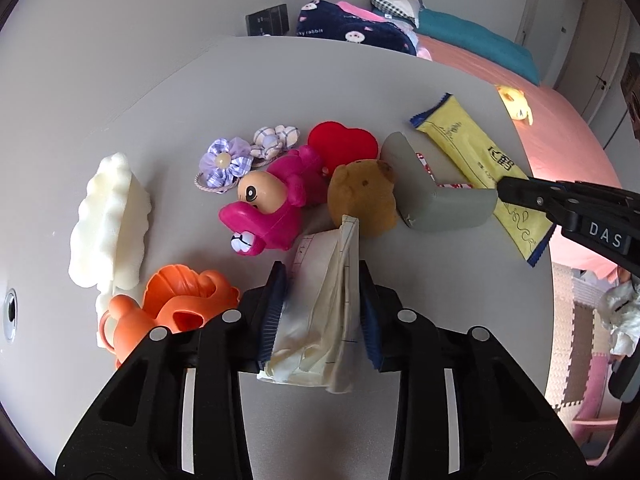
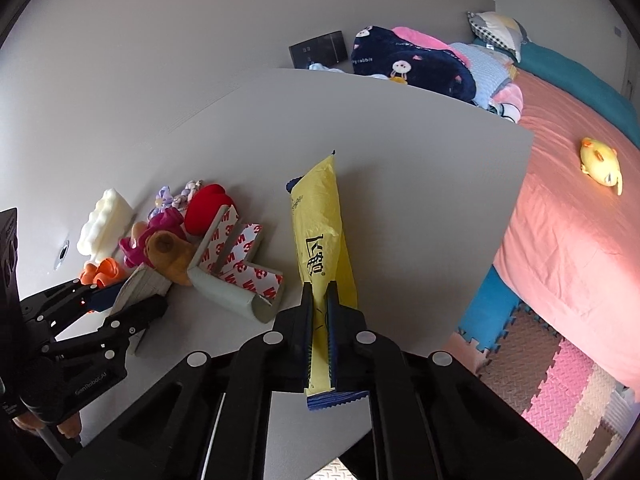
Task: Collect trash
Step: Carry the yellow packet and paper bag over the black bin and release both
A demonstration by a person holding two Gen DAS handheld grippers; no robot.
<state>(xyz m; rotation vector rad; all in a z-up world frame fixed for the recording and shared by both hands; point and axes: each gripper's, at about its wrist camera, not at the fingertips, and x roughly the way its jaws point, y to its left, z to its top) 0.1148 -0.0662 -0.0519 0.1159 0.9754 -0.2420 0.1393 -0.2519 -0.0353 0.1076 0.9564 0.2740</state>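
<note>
The left tongs (image 1: 322,312) are closed on a crumpled paper (image 1: 324,320), which sits between the two blue pads and sticks out past the tips toward the toys; in the right wrist view the same left tongs (image 2: 120,300) show at the lower left with the paper (image 2: 140,280) in them. The right tongs (image 2: 319,320) grip a yellow wrapper (image 2: 318,240) near its lower end, the pads pressed on both sides, the serrated blue edge hanging out behind them and the long body reaching forward over the table (image 2: 400,200). In the left wrist view the wrapper (image 1: 476,160) lies slanted near the table's right edge, with the right tongs (image 1: 516,194) on its lower part. Just beside the wrapper is a grey corner guard (image 1: 432,196), its red-and-white tape backing showing in the right wrist view. Next to it come a brown plush (image 1: 364,196), a red heart (image 1: 344,140), a pink toy (image 1: 272,208), a purple flower tie (image 1: 224,164), a checked bow (image 1: 276,138), an orange toy (image 1: 176,308) and a white sponge (image 1: 108,216), all clustered on the table (image 1: 280,80). Beyond the table is a bed (image 2: 580,240) with a pink sheet, a yellow plush (image 2: 600,164) on it and folded blankets at its head
</note>
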